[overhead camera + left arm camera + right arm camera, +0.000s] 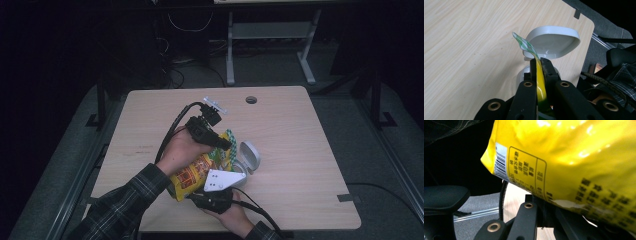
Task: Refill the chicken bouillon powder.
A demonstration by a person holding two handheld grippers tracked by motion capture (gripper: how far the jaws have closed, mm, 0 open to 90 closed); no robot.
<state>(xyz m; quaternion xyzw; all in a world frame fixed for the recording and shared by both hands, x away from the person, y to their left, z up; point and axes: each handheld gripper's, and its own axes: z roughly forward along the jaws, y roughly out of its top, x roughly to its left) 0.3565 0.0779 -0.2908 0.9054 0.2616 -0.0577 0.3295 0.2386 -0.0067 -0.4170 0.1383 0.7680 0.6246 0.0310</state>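
Note:
A yellow snack bag (192, 175) with a green-and-white checked top hangs tilted over the table between both grippers. My left gripper (224, 142) is shut on the bag's top edge; in the left gripper view the yellow film (540, 82) is pinched between the jaws of that gripper (539, 65) and the checked corner (524, 45) sticks out past them. My right gripper (202, 196) sits under the bag's lower end near the table's front edge. In the right gripper view the bag (574, 157) with its barcode lies over the closed jaws of that gripper (541, 199), which pinch its edge.
A small white bin (248, 161) with its lid (551, 42) tipped open stands on the wooden table (290, 130), just right of the bag and below the left gripper. A cable hole (251, 99) is at the table's far edge. A black chair arm (444, 197) is beside the table.

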